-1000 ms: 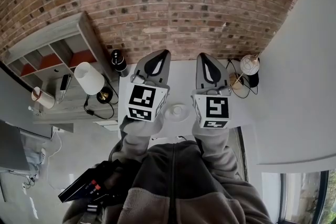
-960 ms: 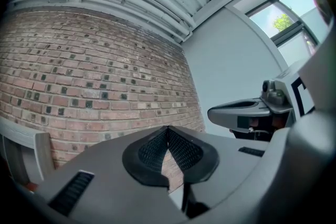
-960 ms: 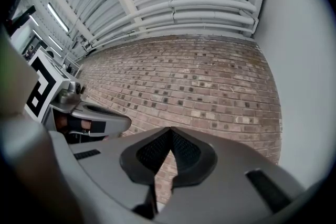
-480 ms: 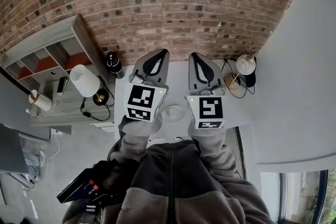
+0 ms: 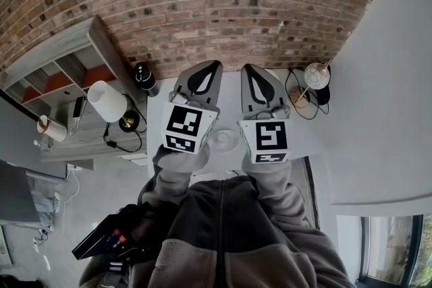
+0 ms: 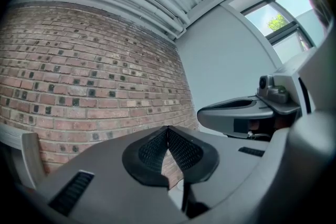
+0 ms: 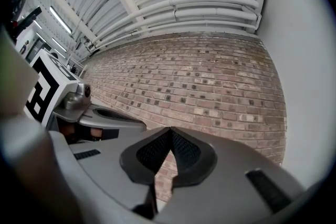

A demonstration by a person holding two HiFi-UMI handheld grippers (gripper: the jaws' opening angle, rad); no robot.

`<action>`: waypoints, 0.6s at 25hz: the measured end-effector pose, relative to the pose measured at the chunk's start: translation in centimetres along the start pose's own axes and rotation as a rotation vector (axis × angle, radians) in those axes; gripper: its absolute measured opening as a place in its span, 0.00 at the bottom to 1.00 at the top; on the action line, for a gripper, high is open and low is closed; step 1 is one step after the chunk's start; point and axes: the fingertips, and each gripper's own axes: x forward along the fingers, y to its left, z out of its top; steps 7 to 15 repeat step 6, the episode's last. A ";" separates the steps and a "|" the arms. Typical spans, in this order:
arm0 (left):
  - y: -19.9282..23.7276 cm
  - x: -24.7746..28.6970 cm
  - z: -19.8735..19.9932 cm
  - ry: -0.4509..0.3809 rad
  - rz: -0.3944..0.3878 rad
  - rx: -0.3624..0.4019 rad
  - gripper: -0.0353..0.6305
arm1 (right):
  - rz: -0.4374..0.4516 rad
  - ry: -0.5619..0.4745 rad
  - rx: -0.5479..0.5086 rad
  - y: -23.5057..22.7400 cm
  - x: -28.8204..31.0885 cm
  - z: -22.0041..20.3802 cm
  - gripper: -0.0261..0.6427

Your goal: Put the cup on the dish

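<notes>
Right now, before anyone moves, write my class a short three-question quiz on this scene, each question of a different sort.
1. True or false: the left hand-held gripper and the right hand-held gripper both stand open.
2. In the head view, the white dish shows: A between the two hand-held grippers; B on the shelf; C on the floor.
3. Fill in: the wall behind the table is ___.
Key: 1 false; 2 A; 3 brick.
</notes>
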 end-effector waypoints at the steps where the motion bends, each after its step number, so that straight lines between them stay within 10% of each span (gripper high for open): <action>1: -0.1 0.0 -0.1 0.003 -0.004 0.000 0.06 | 0.000 0.001 0.001 0.0 0.0 -0.1 0.04; 15: -0.2 0.1 -0.1 0.003 -0.012 0.003 0.06 | -0.004 0.001 0.006 -0.1 0.0 -0.1 0.04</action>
